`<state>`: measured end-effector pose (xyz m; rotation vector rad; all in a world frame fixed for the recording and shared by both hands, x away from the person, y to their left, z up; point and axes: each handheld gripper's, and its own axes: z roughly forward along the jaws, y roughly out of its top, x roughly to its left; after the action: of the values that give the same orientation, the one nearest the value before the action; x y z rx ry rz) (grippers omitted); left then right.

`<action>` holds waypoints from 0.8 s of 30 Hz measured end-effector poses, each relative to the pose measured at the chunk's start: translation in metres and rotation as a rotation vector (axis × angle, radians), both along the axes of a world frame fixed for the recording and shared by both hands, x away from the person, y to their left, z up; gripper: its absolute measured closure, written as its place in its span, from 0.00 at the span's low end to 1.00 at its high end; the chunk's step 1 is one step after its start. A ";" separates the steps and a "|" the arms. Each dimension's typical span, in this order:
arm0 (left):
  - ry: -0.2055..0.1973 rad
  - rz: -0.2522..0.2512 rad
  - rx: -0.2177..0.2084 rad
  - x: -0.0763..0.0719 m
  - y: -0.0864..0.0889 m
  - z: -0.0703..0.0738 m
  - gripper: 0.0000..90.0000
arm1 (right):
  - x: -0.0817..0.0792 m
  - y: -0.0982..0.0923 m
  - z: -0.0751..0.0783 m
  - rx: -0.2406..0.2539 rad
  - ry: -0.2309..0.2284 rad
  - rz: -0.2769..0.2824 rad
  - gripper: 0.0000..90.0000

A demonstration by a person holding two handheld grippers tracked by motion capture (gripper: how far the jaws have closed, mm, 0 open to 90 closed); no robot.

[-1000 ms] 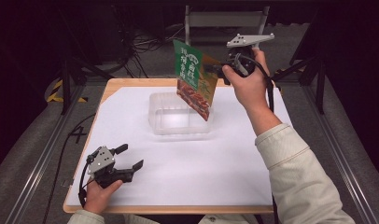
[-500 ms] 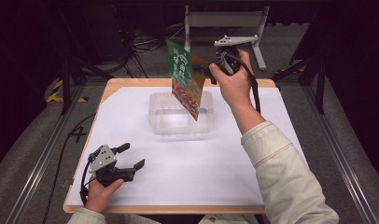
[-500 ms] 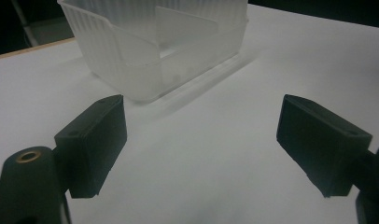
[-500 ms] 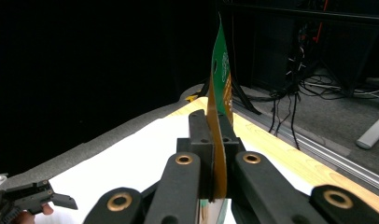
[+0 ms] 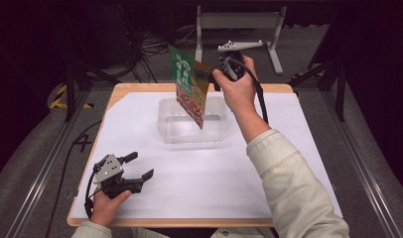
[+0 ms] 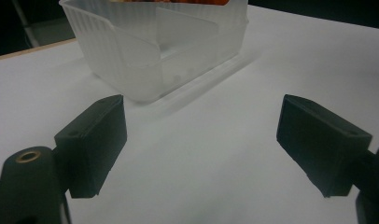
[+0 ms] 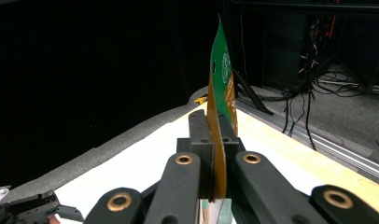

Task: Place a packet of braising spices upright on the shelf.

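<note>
White table (image 5: 140, 124), right tongs (image 7: 214, 140) pinching packet (image 7: 221, 88)

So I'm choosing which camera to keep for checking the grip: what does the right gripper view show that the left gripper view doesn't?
Right gripper view alone: the right gripper, jaws shut on the edge of the green and orange packet, which stands upright between them, with cables on the floor beyond. Left gripper view alone: the left gripper, jaws wide open with nothing between them, facing the clear plastic tub, its inside divider visible. Both share the white table cover.
</note>
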<state>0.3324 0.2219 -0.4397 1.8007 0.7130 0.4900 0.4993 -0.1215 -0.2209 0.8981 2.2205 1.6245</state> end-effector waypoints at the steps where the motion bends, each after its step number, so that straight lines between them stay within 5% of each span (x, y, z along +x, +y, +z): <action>1: 0.000 0.000 0.000 0.000 0.000 0.000 0.19 | 0.001 0.001 -0.001 0.002 0.002 -0.001 1.00; 24: 0.002 -0.001 0.003 0.000 -0.001 0.000 0.19 | 0.013 0.012 -0.032 -0.004 0.041 0.003 1.00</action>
<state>0.3329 0.2208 -0.4398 1.8048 0.7124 0.4893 0.5120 -0.1092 -0.2524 0.9363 2.2524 1.6168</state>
